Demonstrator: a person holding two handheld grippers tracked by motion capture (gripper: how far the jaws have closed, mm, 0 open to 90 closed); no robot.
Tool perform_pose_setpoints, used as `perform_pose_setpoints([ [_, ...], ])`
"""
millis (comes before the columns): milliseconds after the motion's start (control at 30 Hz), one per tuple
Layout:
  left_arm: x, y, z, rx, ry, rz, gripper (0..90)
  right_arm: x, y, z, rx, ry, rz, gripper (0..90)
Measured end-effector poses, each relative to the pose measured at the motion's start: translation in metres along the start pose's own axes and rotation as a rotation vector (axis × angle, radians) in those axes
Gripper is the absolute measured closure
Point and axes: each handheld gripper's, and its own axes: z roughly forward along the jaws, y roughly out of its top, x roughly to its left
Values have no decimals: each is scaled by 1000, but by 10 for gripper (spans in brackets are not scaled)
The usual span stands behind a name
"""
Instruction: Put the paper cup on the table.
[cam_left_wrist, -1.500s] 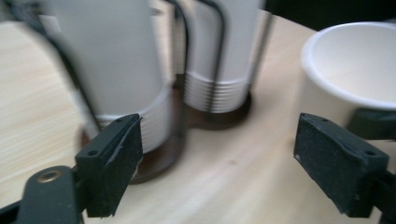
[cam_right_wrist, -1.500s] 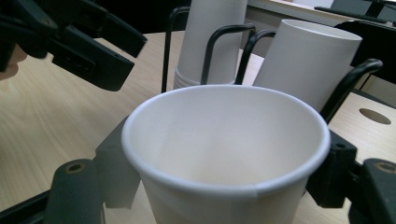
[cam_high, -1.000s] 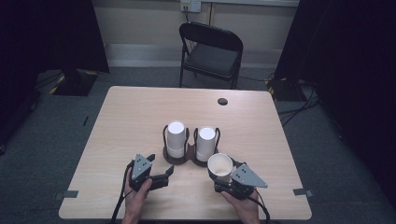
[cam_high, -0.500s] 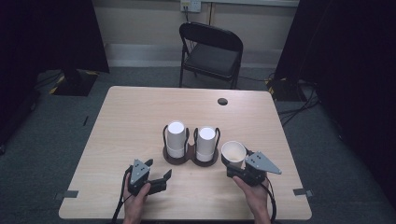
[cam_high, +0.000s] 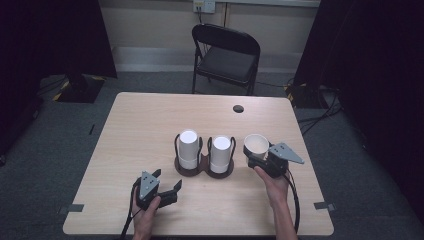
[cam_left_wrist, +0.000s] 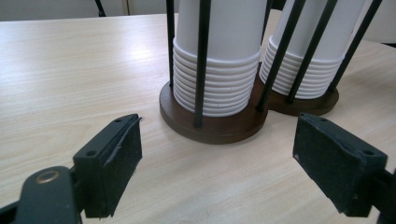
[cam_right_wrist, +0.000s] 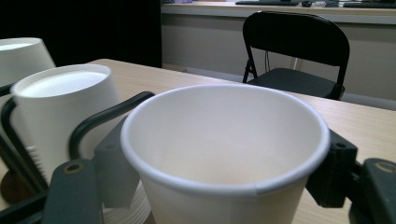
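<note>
Your right claw (cam_high: 256, 159) is clenched on a paper cup (cam_high: 255, 144), mouth up, held just right of the rack (cam_high: 204, 170). Your left claw (cam_high: 167, 184) is released, jaws wide apart, low over the surface (cam_high: 140, 130) near the rack's base. The rack holds two stacks (cam_high: 188, 149) of inverted cups, side by side.

Black tongs (cam_high: 167, 186) with screwed flat pads (cam_left_wrist: 122, 154), grey triangular top plates (cam_high: 286, 152) and trailing black cables (cam_high: 295, 200); bare forearms.
</note>
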Motion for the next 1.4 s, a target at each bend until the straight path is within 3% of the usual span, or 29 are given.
perform_pose_setpoints([
  [167, 0, -2, -3, -40, 21, -19, 157, -8, 5, 14, -6, -12, 11, 251],
  [400, -3, -2, -4, -43, 44, 14, 155, -15, 10, 25, -43, -30, 22, 251],
  [533, -1, -4, -8, -94, 59, -13, 156, -19, 6, 36, -19, -38, 27, 251],
  [700, -2, -6, -11, -126, 77, -6, 155, -24, 0, 50, -7, -49, 29, 251],
  [867, -2, -9, -15, -188, 92, -7, 158, -29, -5, 61, 11, -73, 19, 250],
  [1067, -4, -9, -16, -199, 97, -2, 158, -40, -19, 70, 57, -105, 58, 250],
  [1400, -3, -10, -16, -206, 92, -6, 159, -32, -28, 70, 83, -85, 48, 245],
])
